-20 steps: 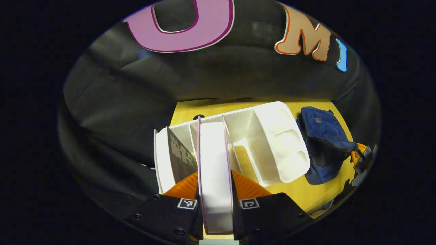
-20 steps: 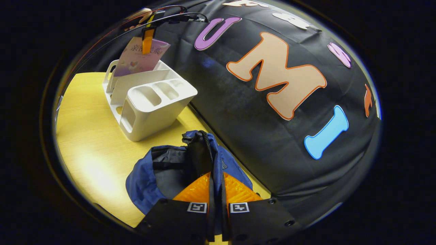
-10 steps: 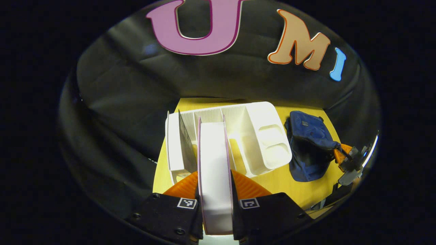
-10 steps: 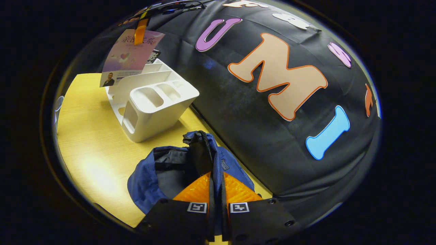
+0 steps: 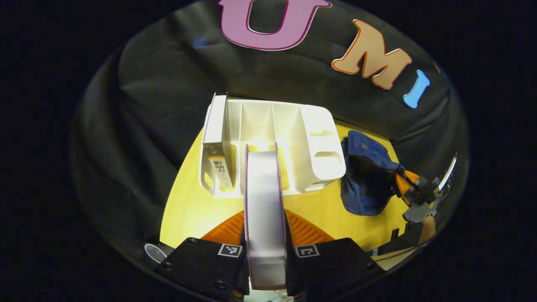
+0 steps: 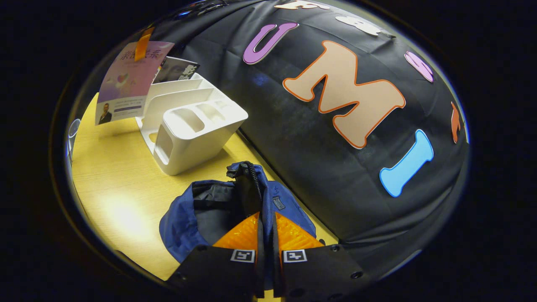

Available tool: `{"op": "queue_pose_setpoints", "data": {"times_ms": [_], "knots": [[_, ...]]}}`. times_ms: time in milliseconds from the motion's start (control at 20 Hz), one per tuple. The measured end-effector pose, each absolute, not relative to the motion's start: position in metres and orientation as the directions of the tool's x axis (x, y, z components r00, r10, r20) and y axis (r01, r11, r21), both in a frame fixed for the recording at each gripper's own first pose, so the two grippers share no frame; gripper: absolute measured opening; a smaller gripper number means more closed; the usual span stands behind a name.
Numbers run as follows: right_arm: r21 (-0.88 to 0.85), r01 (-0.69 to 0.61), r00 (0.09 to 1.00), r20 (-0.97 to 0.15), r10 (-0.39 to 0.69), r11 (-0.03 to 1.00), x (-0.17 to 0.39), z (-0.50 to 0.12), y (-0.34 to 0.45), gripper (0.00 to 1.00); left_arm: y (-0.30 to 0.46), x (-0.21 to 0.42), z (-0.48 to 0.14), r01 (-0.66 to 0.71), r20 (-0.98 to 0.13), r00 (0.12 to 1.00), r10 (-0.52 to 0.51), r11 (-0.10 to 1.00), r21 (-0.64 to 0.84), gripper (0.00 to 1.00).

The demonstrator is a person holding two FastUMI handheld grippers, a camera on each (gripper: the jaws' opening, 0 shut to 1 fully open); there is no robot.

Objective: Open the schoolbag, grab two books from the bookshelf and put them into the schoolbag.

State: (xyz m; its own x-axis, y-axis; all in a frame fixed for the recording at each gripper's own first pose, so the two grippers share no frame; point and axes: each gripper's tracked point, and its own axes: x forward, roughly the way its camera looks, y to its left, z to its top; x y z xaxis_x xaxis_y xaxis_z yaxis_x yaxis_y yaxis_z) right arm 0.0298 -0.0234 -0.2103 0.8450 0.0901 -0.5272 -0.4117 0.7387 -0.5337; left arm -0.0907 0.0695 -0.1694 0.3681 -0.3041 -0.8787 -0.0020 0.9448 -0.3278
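Left gripper [image 5: 265, 235] pinched pink-covered white-paged book [image 5: 264, 197]; right gripper [image 6: 265, 235] clamped blue fabric schoolbag [image 6: 235, 205] rim. Best carried rightward, spine level, into held-open mouth.

A pale yellow wood-grain tabletop [image 6: 113, 184] serves as the landmark. Black cloth [image 6: 319, 180] hangs as the booth's wall right along the tabletop's far edge, meeting it in a straight line, and it is creased and folded in soft ridges. In the left gripper view the same cloth [image 5: 163, 96] curves around the tabletop [image 5: 197, 209] on its far and left sides, dark and wrinkled. A bright patch of light glares off the tabletop near its close edge in the right gripper view, and the wood there looks almost white. The rest of the surface is evenly lit, warm in tone.
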Motion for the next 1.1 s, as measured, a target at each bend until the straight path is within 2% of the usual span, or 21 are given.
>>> {"op": "queue_pose_setpoints", "data": {"times_ms": [550,1100], "knots": [[-0.498,-0.438,0.826,-0.552,0.116,0.749,0.028,-0.214,-0.025,0.10,-0.020,-0.120,-0.170,-0.149,-0.715,0.412,-0.565,0.733,-0.664,0.31],[-0.452,-0.457,0.810,-0.568,0.148,0.766,0.032,-0.208,-0.034,0.11,-0.109,-0.126,-0.172,-0.177,-0.557,0.463,-0.690,0.544,-0.821,0.31]]}}
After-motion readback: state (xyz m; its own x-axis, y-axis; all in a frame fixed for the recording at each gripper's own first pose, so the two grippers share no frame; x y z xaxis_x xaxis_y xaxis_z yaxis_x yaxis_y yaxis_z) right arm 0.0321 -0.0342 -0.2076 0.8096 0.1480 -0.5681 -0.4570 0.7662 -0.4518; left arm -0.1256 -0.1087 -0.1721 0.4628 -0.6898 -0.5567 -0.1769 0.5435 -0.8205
